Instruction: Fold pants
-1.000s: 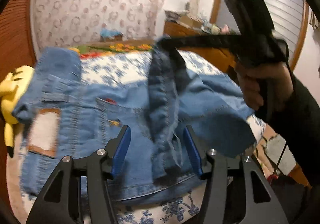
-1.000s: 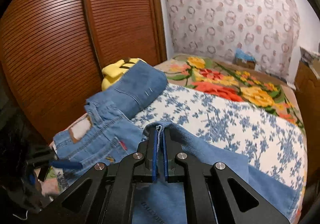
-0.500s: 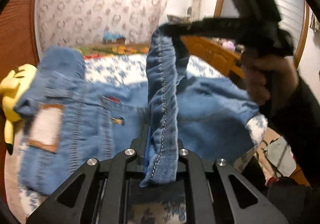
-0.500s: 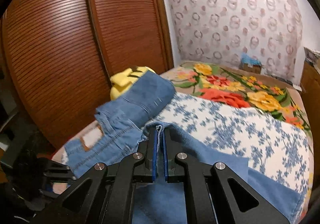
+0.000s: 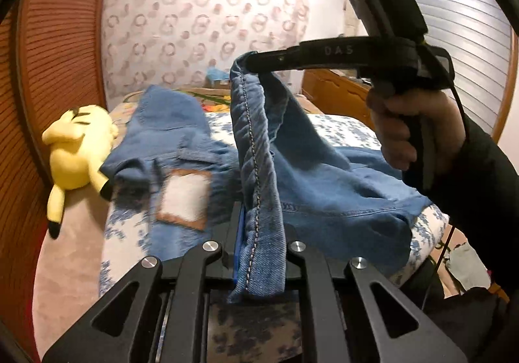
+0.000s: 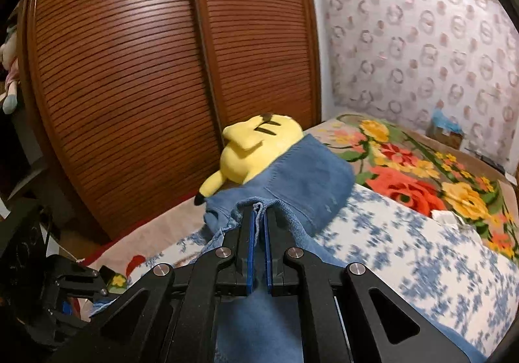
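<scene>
Blue denim pants lie on the bed with the waistband and its leather patch toward the left. My left gripper is shut on the pants' hem edge, near the bed's front. My right gripper is shut on the same hem further along and holds it up; it shows in the left wrist view above the bed. The hem stretches taut between the two grippers. A folded part of the pants rests by the plush toy.
A yellow plush toy lies at the bed's left edge by the wooden louvred wardrobe. The bed has a blue-flowered sheet and a bright floral blanket behind. A wooden dresser stands at the right.
My left gripper closed on the hem, from open a second ago. Both grippers rose, lifting the hem and pulling it taut off the bed.
</scene>
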`<state>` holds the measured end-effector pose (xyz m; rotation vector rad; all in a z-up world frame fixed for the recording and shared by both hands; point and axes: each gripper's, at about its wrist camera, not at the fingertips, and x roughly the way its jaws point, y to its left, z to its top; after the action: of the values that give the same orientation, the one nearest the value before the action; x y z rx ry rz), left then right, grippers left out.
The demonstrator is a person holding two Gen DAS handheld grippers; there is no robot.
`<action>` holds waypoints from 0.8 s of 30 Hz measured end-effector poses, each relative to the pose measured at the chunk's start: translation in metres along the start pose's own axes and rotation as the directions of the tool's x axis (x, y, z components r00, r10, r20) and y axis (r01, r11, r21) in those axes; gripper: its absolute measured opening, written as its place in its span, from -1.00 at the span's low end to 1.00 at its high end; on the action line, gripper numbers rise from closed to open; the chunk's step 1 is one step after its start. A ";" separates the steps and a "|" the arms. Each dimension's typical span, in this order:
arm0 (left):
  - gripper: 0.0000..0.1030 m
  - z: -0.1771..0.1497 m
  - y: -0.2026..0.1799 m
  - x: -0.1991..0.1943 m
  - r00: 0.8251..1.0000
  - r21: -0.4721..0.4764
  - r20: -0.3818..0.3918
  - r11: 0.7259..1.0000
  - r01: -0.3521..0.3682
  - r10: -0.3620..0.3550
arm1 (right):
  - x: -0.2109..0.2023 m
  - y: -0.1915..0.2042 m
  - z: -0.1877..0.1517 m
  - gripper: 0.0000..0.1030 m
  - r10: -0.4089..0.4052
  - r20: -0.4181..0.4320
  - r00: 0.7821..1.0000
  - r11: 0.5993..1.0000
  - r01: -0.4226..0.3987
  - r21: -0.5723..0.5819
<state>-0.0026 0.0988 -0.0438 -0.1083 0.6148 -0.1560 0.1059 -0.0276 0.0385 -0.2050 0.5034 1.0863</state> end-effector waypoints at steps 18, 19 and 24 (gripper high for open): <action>-0.69 -0.017 0.026 0.017 0.995 -0.054 -0.074 0.996 -0.065 0.061 | 0.049 0.012 0.018 -0.21 -0.076 -0.071 0.995 0.993 0.069 -0.101; -0.67 -0.016 0.027 0.016 0.995 -0.053 -0.074 0.996 -0.074 0.070 | 0.044 0.010 0.016 -0.21 -0.077 -0.065 0.995 0.993 0.071 -0.090; -0.46 -0.014 0.035 0.015 0.992 -0.071 -0.075 0.992 -0.105 0.100 | 0.011 -0.017 -0.003 -0.21 -0.120 -0.037 0.992 0.993 0.119 -0.015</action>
<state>0.0051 0.1302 -0.0685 -0.1434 0.6957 -0.0376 0.1241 -0.0275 0.0290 -0.2639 0.5121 0.9706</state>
